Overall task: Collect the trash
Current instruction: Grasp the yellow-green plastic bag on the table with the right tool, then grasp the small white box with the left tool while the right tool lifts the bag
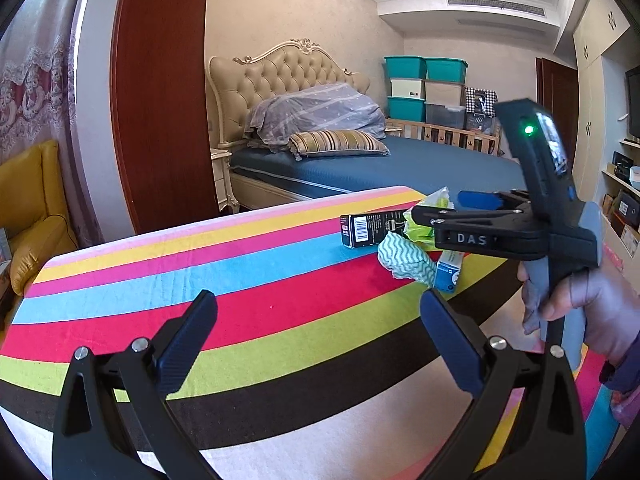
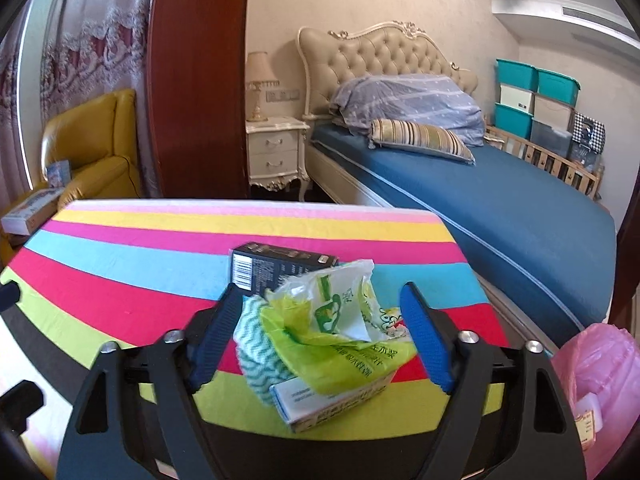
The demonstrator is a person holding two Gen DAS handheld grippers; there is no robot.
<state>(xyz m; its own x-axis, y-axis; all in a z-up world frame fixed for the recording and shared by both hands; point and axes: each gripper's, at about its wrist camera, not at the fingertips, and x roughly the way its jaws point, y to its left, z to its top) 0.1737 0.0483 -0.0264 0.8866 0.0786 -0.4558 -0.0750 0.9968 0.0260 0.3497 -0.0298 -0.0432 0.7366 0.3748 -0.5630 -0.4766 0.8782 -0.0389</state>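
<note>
Right wrist view: we set right gripper (image 2: 322, 334) wide apart around wrapper (image 2: 332, 320), ready to pinch. Left gripper (image 1: 316, 344) also apart, waits aside over cloth (image 1: 240, 280).

The left wrist view looks across the striped cloth (image 1: 224, 264) toward the bed (image 1: 400, 168), from farther back. The right wrist view sits close over the trash pile (image 2: 328, 332). Both share cloth, pile, bed.
</note>
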